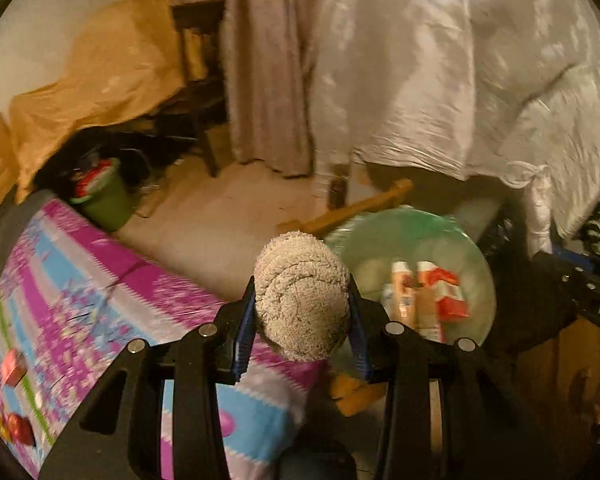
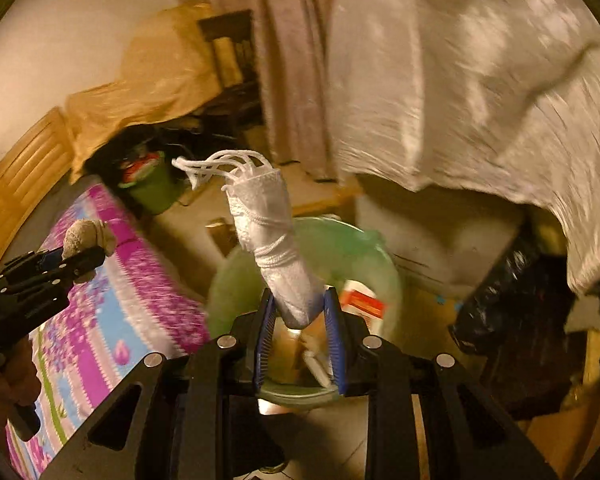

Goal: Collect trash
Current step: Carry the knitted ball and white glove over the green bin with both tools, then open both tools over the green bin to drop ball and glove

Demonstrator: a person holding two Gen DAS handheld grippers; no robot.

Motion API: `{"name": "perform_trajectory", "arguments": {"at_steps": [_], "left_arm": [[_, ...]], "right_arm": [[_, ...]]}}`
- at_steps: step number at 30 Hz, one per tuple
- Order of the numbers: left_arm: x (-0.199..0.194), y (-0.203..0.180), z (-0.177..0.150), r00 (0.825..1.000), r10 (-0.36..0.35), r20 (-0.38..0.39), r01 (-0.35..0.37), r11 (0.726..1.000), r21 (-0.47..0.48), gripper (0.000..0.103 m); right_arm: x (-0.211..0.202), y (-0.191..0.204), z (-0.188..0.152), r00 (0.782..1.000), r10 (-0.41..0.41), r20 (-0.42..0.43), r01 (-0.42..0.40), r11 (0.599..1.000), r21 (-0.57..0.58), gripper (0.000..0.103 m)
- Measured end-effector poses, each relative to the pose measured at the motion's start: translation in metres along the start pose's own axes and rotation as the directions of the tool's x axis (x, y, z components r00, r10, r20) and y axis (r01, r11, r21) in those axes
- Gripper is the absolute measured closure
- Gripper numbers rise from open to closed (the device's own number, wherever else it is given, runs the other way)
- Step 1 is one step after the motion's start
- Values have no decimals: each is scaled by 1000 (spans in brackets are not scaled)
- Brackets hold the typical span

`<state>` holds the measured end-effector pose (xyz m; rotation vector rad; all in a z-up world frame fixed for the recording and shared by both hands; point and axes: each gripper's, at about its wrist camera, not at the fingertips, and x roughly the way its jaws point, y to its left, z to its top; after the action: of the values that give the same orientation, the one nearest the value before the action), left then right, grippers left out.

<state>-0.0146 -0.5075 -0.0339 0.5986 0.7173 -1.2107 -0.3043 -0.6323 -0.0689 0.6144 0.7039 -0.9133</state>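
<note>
Left wrist view, L to R: a bed (image 1: 80, 280) w/ pink, blue and white patterned cover fills the 8 o'clock corner; two small red items (image 1: 14, 368) lie on it near the edge. Past its far end, at 10 o'clock, a small green bucket (image 1: 104, 196) stands on the floor, stuffed w/ red and white bits. At centre the left hand-held gripper (image 1: 302, 312) is clenched on a beige knitted bundle (image 1: 302, 296), prob. a rolled sock, blue pads pressing both sides. Just R of it, at 4 o'clock, sits the green-lined trash bin (image 1: 476, 264) holding red-and-white cartons (image 1: 448, 292). White draped cloth (image 1: 460, 80) hangs across the 1–2 o'clock area.

Right wrist view, L to R: the left hand-held gripper (image 2: 84, 254) shows at 9 o'clock over the bed (image 2: 132, 312), bundle (image 2: 86, 238) in its jaws. The green bucket (image 2: 152, 188) sits at 10 o'clock. At centre the right hand-held gripper (image 2: 302, 312) is clenched on a white cloth roll (image 2: 272, 240) tied w/ string, loose strands at the top end. The roll stands tilted above the trash bin (image 2: 340, 248). A black bag (image 2: 512, 300) lies at 3–4 o'clock. Motion blur softens both views.
</note>
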Motion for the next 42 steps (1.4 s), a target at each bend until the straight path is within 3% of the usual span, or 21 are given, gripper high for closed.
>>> {"name": "perform_trajectory", "arguments": {"at_steps": [11, 24, 27, 33, 37, 42], "left_arm": [[56, -79, 18, 991, -89, -97, 103, 983, 151, 64], [75, -88, 11, 981, -129, -148, 154, 974, 169, 64], [76, -89, 9, 984, -113, -136, 136, 976, 172, 64], [67, -86, 13, 999, -22, -40, 28, 987, 160, 64], [60, -81, 16, 1000, -10, 6, 9, 993, 120, 64], [57, -84, 16, 1000, -1, 25, -3, 991, 137, 64]], "right_arm": [[31, -47, -5, 997, -33, -65, 38, 997, 70, 77], [52, -47, -11, 994, -36, -104, 42, 997, 63, 77], [55, -47, -10, 994, -40, -103, 47, 997, 61, 77], [58, -41, -12, 993, -43, -108, 48, 998, 45, 77], [57, -39, -12, 994, -44, -101, 49, 998, 42, 77], [54, -37, -10, 995, -42, -85, 46, 998, 37, 77]]}}
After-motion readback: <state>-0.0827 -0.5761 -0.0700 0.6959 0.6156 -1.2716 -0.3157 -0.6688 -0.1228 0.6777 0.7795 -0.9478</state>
